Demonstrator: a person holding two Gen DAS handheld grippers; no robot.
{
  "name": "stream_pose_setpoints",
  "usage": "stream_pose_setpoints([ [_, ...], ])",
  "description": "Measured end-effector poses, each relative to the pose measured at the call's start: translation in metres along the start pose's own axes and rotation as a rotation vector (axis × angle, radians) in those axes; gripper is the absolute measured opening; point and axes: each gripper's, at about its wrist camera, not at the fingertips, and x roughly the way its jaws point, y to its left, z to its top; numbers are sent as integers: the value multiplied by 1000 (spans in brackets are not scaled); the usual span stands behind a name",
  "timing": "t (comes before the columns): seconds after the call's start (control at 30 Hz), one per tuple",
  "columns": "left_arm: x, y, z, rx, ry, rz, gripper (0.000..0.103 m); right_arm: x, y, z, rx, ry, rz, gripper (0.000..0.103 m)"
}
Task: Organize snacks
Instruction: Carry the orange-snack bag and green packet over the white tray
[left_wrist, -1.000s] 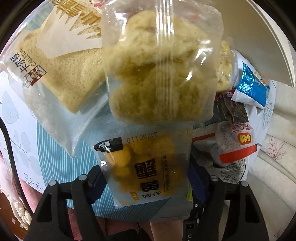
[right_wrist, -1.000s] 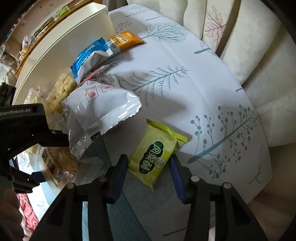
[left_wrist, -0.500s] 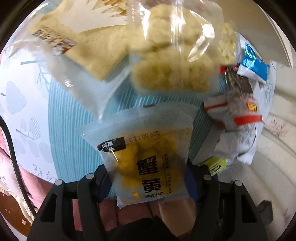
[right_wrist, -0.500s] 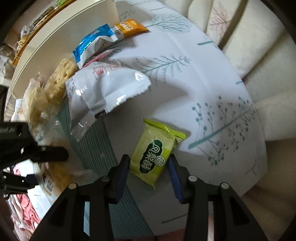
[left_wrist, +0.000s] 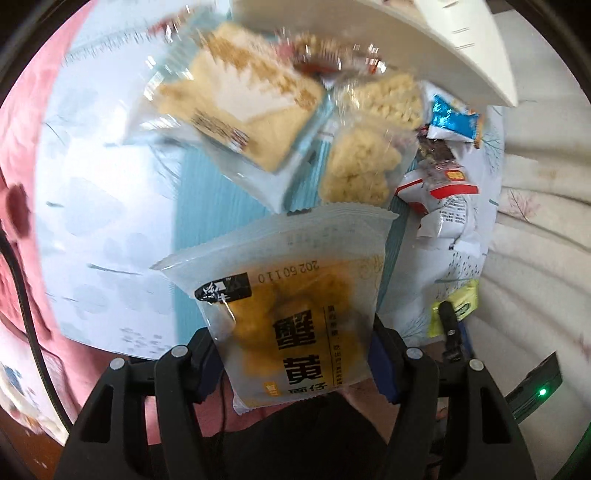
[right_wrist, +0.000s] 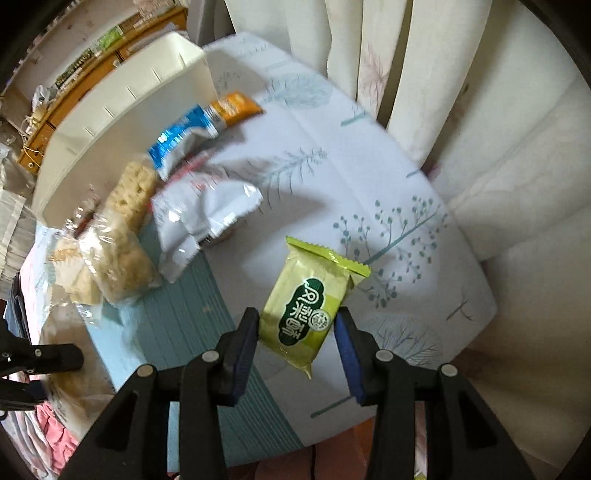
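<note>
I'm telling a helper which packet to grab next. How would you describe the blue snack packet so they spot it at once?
Start at the long white bin along the far edge of the table. Against its wall lies the blue packet, end to end with an orange packet. It is the only shiny blue wrapper; the snacks beside it are clear or white.

A pale tablecloth (right_wrist: 369, 206) printed with teal trees covers the counter, cream leaf-patterned curtains (right_wrist: 424, 74) hang across the upper right of the frame, and a cluttered wooden shelf (right_wrist: 92, 48) sits blurred in the upper left.
</note>
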Motion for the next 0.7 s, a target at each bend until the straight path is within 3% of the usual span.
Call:
stream_pose_setpoints([
  [0.33,-79,17,-10,99,-71,-11,65,-62,13,1,-129,-167,37,42],
  [0.7,-147,13,19,109,-225,-16,65,-107,62,34,-291,-305,134,42],
])
